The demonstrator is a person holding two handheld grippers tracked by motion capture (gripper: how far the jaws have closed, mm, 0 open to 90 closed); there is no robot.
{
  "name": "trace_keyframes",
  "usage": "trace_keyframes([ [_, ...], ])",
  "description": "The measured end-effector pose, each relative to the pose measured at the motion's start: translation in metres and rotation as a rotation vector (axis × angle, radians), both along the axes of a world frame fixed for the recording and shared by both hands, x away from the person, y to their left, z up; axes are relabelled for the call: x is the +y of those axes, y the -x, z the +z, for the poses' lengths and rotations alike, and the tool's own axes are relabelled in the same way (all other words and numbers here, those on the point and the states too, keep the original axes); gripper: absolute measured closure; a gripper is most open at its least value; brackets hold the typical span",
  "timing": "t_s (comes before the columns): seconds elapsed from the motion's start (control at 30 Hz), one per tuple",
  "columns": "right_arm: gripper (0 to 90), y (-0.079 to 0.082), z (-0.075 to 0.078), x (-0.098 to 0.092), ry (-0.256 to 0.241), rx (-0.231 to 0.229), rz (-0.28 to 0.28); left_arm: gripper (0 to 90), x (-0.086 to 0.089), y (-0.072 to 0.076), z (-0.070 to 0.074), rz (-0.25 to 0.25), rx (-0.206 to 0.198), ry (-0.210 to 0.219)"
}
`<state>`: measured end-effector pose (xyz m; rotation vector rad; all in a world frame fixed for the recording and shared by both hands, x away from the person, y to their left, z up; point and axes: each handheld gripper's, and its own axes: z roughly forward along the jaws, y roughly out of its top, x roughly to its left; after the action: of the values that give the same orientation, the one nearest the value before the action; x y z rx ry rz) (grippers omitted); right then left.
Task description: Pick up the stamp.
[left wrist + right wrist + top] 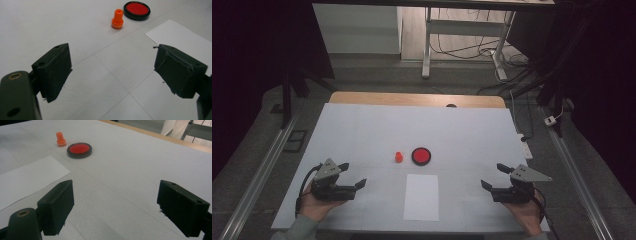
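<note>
both idle at the near edge: left gripper [353,186] jaws spread wide, nothing between them; right gripper [493,177] same, spread and empty. outward from there, paper [421,196] lies flat between the two, no mark on it that i can see. stamp [398,157] stands upright just beside the ink pad [421,156], apart from it, past the paper's far edge. nothing gripped, so looks like nothing's started: pick stamp, ink it, press on paper all left.

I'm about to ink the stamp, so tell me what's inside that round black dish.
The round black dish holds a flat red pad that fills it to the rim, uncovered. The orange stamp stands upright beside it, not in it. Whatever lies beneath the pad is hidden.
</note>
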<state>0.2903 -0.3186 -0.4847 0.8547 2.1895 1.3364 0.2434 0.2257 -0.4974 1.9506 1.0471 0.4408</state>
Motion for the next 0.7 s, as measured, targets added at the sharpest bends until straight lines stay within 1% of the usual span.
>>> trace_keyframes([
  [0.07,14.2,0.001,-0.001,-0.002,-0.003,0.001,-0.001,14.5,0.001,0.000,0.000,0.002,0.001,0.010],
  [0.23,15.0,0.000,-0.005,-0.006,-0.025,0.017,-0.003,15.1,0.001,0.000,0.000,0.008,-0.004,0.000],
  [0.27,15.1,0.000,-0.006,-0.006,-0.017,0.024,-0.002,15.2,0.001,0.000,0.000,0.008,-0.004,0.000],
  [0.37,15.5,0.000,-0.008,-0.005,-0.017,0.041,0.005,15.4,0.001,-0.001,0.000,0.012,-0.010,0.001],
  [0.43,15.9,0.001,-0.010,-0.004,-0.007,0.047,0.008,15.4,0.000,-0.003,-0.001,0.011,-0.007,-0.003],
  [0.57,16.7,-0.001,-0.010,-0.001,0.012,0.044,0.011,15.8,0.001,-0.003,-0.006,0.007,0.004,-0.014],
  [0.7,17.1,-0.002,-0.007,0.005,0.014,0.042,0.015,16.1,0.003,-0.003,-0.008,0.013,0.004,-0.006],
])
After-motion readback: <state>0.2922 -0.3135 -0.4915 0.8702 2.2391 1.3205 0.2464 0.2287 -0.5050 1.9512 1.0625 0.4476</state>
